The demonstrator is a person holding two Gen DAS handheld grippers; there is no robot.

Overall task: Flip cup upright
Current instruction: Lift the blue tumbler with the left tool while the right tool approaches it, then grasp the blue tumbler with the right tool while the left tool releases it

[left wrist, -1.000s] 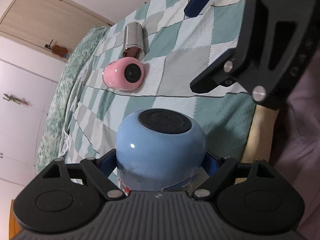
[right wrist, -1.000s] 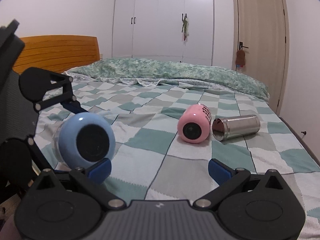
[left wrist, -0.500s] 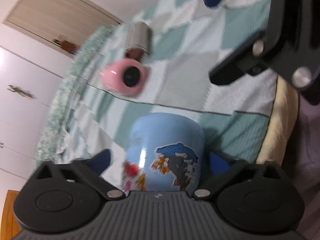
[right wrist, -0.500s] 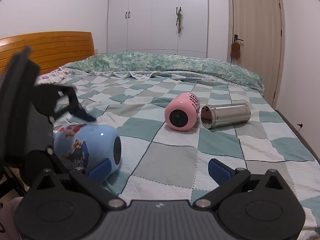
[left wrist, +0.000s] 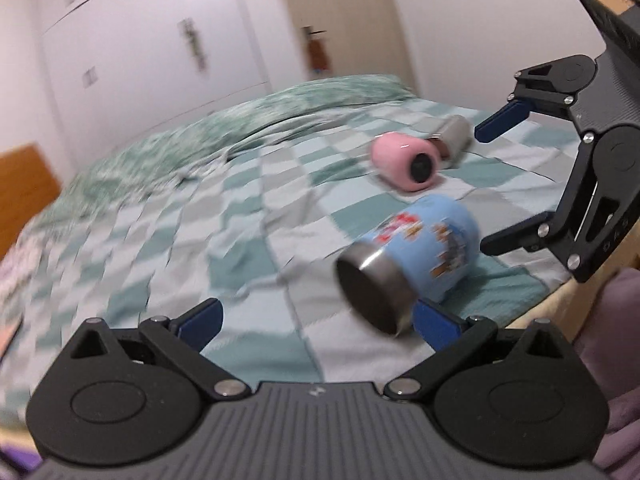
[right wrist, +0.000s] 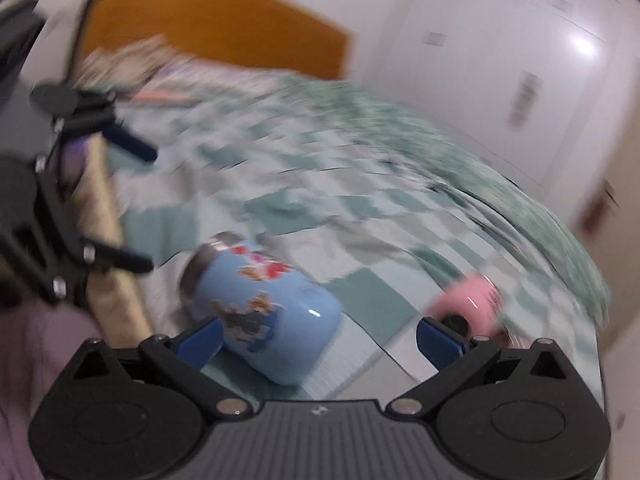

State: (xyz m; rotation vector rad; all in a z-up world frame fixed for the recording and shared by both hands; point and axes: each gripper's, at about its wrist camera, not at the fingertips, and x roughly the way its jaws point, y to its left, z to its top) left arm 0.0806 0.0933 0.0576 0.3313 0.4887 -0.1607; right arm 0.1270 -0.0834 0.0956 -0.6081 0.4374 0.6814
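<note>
Blue cup [left wrist: 416, 264] on its side near the bed's [left wrist: 248, 216] foot edge, steel rim facing that edge, ungripped; left gripper [left wrist: 316, 318] and right gripper [right wrist: 320, 336] fingers apart; re-grasp step, next calls for clamping the body, then tipping rim upward.

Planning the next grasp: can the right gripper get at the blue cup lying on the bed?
Probably yes. The blue cup lies on its side just ahead of the open right gripper, near its left finger, and nothing sits between them.
</note>
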